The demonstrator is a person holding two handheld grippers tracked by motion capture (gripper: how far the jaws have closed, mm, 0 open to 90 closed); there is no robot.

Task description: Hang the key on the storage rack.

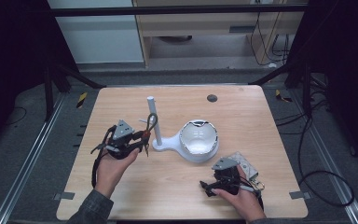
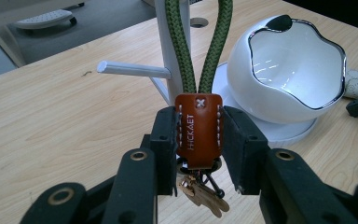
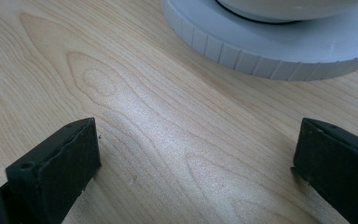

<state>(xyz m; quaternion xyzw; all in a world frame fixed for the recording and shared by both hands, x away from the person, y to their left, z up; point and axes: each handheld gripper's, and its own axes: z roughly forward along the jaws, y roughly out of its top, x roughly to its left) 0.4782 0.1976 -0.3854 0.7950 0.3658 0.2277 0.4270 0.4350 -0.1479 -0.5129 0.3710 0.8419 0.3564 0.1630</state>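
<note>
My left gripper (image 2: 198, 140) is shut on the brown leather tab (image 2: 198, 128) of a key fob. The fob's green cord loop (image 2: 182, 46) rises in front of the white post (image 2: 164, 28) of a stand, and small keys (image 2: 206, 195) dangle below the jaws. In the high view this gripper (image 1: 143, 138) sits just left of the post (image 1: 154, 122), with the loop (image 1: 151, 120) against it; whether the loop goes around the post I cannot tell. A short peg (image 2: 133, 70) sticks out sideways from the post. My right gripper (image 3: 196, 154) is open above bare wood, with nothing between its jaws.
The stand's white bowl (image 1: 198, 140) sits right of the post on a round base (image 3: 279, 46), just ahead of my right gripper (image 1: 206, 186). A patterned pouch (image 1: 245, 164) lies by the right hand. A dark cable hole (image 1: 211, 98) marks the table's far side.
</note>
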